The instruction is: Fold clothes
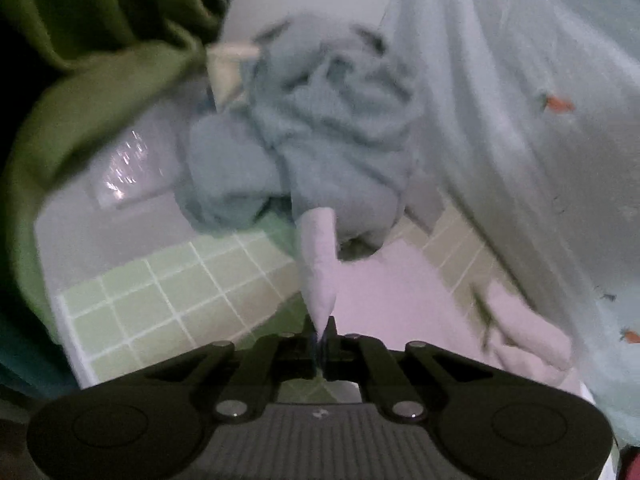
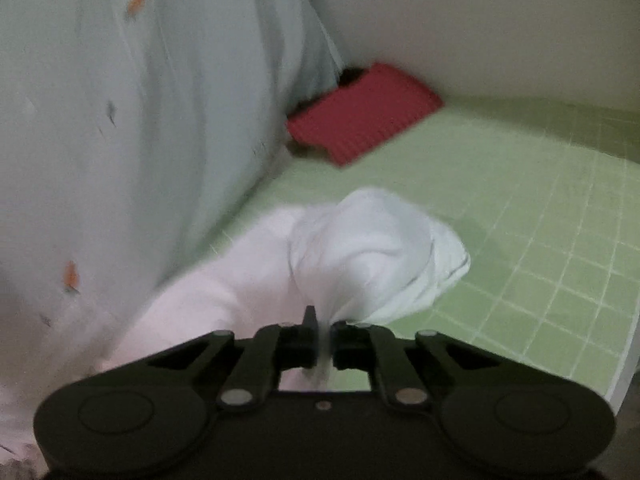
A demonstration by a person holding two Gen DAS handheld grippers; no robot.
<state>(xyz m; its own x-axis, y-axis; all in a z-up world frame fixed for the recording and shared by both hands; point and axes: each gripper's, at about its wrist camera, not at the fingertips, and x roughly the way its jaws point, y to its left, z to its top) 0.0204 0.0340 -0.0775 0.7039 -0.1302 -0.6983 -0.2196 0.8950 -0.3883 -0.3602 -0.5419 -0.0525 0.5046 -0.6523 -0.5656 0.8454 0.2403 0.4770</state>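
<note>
A pale pink-white garment (image 1: 384, 292) lies over the green checked surface (image 1: 160, 304). My left gripper (image 1: 321, 334) is shut on a narrow twisted fold of it (image 1: 318, 256), which rises away from the jaws. In the right wrist view the same pale garment (image 2: 372, 248) bunches up in front of my right gripper (image 2: 322, 334), which is shut on a pinch of the cloth. A crumpled grey-blue towel-like cloth (image 1: 316, 132) is heaped beyond the left gripper. Both views are blurred.
A large light-blue sheet with small orange marks (image 1: 520, 120) hangs along one side, also as the sheet (image 2: 120, 120) in the right view. A green curtain (image 1: 92, 40) hangs at far left. A red ribbed pad (image 2: 364, 114) lies by the wall. The green surface's edge (image 2: 624, 360) runs at right.
</note>
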